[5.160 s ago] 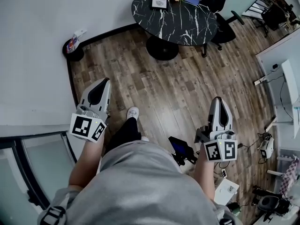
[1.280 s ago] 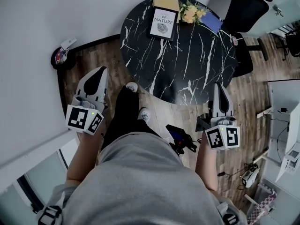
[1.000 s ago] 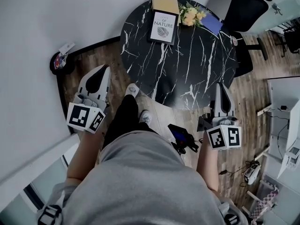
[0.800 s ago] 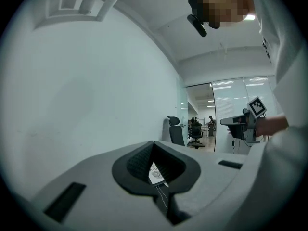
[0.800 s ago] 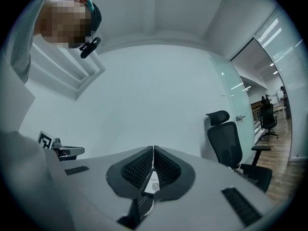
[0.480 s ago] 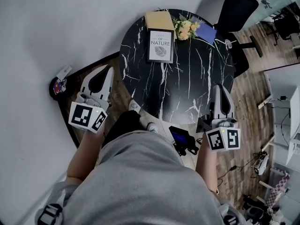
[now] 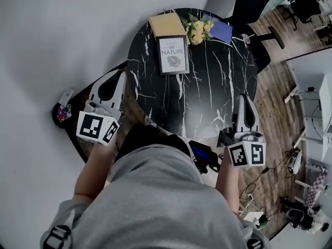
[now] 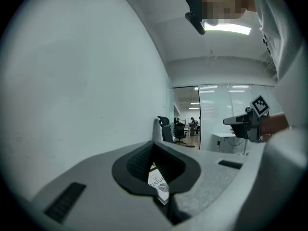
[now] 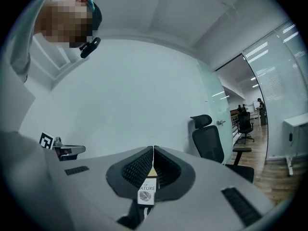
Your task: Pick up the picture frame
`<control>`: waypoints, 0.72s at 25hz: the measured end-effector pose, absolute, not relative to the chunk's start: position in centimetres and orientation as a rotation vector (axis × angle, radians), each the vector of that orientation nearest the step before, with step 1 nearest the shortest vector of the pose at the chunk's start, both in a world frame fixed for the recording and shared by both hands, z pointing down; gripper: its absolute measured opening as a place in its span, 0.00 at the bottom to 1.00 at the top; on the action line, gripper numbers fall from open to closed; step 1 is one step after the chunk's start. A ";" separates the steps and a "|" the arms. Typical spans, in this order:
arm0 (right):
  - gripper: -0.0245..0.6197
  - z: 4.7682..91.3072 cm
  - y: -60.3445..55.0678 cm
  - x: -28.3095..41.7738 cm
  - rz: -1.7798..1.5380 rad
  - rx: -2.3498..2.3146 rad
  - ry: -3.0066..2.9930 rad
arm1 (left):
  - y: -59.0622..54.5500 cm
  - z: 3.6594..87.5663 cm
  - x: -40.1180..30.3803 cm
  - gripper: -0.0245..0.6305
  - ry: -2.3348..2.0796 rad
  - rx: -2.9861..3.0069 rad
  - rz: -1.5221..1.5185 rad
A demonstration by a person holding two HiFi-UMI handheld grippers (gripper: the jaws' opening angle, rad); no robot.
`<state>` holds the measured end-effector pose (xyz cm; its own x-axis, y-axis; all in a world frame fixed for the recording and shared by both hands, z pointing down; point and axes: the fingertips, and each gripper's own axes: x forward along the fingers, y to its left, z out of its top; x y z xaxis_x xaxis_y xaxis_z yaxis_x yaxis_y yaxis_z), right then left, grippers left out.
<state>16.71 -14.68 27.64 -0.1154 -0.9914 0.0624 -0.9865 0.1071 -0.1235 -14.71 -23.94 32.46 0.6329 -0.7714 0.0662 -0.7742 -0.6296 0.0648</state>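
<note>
Standing picture frame [image 7: 173, 55] on table [image 7: 207, 102], beside flowers [image 7: 196, 27]

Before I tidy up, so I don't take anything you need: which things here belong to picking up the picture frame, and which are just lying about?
Job: picture frame; left gripper and right gripper, both shut and empty.
Lying about: flowers, tan box, blue notebook, office chair.

Glimpsed only as a sliver beyond each shut jaw pair: frame [image 8: 158, 186], edges hidden, top print unreadable.
</note>
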 end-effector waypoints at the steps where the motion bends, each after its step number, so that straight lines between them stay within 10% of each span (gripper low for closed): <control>1: 0.08 27.6 -14.9 16.6 -0.213 -2.072 2.306 | -24.4 32.6 -14.7 0.05 -1.300 2.759 0.048; 18: 0.08 27.1 -19.9 18.0 -0.231 -1.971 2.389 | -25.7 32.9 -13.8 0.05 -1.378 2.686 0.059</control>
<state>18.04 -19.90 27.12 -0.1937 -0.9788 0.0668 -0.9734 0.1833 -0.1372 -13.80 -25.69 32.87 0.5840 -0.8067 0.0904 -0.8115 -0.5773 0.0908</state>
